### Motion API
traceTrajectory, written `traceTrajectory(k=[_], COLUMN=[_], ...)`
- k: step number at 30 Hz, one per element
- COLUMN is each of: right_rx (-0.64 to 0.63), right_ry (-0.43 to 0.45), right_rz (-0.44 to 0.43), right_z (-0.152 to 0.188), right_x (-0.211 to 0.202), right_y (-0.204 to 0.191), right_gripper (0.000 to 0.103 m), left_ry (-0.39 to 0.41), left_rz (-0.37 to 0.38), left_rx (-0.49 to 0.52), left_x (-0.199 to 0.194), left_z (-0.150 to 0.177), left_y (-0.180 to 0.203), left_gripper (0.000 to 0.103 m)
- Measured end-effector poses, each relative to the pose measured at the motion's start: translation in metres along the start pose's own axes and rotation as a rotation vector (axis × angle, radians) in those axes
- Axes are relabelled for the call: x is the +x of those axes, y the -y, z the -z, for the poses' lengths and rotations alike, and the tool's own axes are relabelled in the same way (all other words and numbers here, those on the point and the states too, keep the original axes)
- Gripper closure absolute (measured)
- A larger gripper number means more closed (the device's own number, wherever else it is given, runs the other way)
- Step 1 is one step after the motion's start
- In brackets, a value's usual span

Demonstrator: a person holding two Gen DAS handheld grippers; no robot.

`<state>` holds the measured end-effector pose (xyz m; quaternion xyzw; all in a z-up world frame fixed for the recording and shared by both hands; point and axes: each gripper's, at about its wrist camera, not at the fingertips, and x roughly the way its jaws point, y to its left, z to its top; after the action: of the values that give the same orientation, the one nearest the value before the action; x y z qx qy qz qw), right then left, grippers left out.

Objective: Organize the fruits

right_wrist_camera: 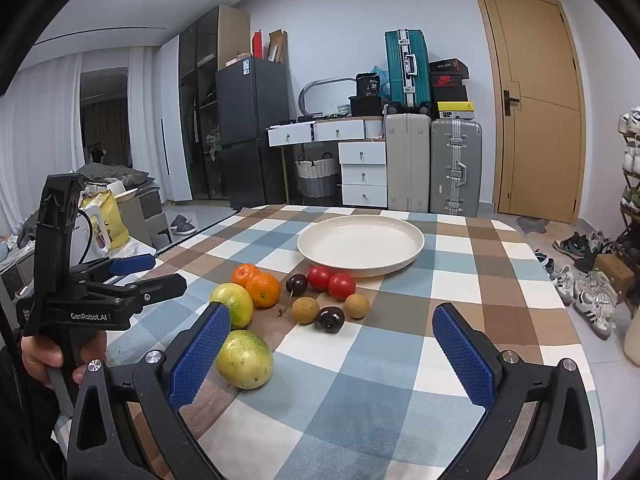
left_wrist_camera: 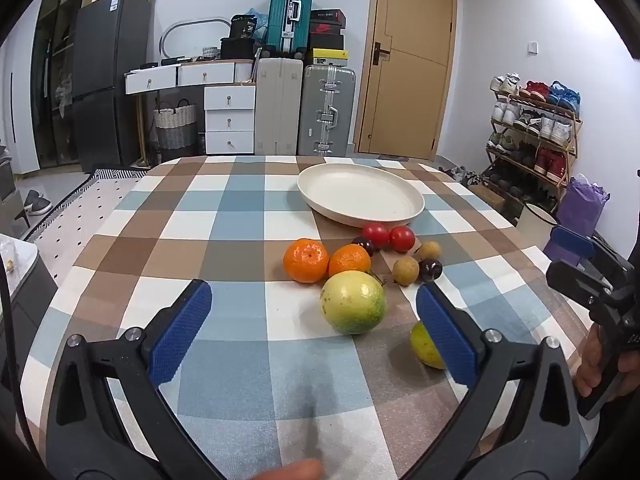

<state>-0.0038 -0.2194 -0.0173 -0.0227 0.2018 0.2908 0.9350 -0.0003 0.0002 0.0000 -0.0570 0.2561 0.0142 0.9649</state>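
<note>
A cream plate (left_wrist_camera: 416, 200) (right_wrist_camera: 416, 248) stands empty on the checked tablecloth. In front of it lie two yellow-green passion fruits (left_wrist_camera: 353, 302) (right_wrist_camera: 244, 359), two mandarins (left_wrist_camera: 306, 260) (right_wrist_camera: 263, 289), two red tomatoes (left_wrist_camera: 402, 238) (right_wrist_camera: 341, 285), two dark cherries (left_wrist_camera: 430, 269) (right_wrist_camera: 331, 318) and two brown longans (left_wrist_camera: 405, 271) (right_wrist_camera: 305, 310). My left gripper (left_wrist_camera: 314, 320) is open and empty, just short of the nearer passion fruit. My right gripper (right_wrist_camera: 332, 348) is open and empty, above the table to the right of the fruit. Each gripper shows in the other's view (right_wrist_camera: 148, 270) (left_wrist_camera: 568, 256).
The second passion fruit (left_wrist_camera: 425, 346) (right_wrist_camera: 234, 305) lies partly behind a finger pad. Behind the table stand suitcases (left_wrist_camera: 326, 110), white drawers (left_wrist_camera: 229, 120) and a door. A shoe rack (left_wrist_camera: 532, 136) stands to the right.
</note>
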Motion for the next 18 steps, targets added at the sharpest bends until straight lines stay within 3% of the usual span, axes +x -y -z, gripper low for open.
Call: traceTrajectory(k=[18], right_rx=[0.0], right_ry=[-0.008], right_rz=[0.0], right_z=[-0.0002], right_x=[-0.0002], right_y=[0.0003], right_gripper=[0.0], left_ry=[-0.005], left_rz=[-0.009], left_rx=[0.007], left_x=[0.0011], left_z=[0.0009], left_y=[0.0014], left_gripper=[0.001])
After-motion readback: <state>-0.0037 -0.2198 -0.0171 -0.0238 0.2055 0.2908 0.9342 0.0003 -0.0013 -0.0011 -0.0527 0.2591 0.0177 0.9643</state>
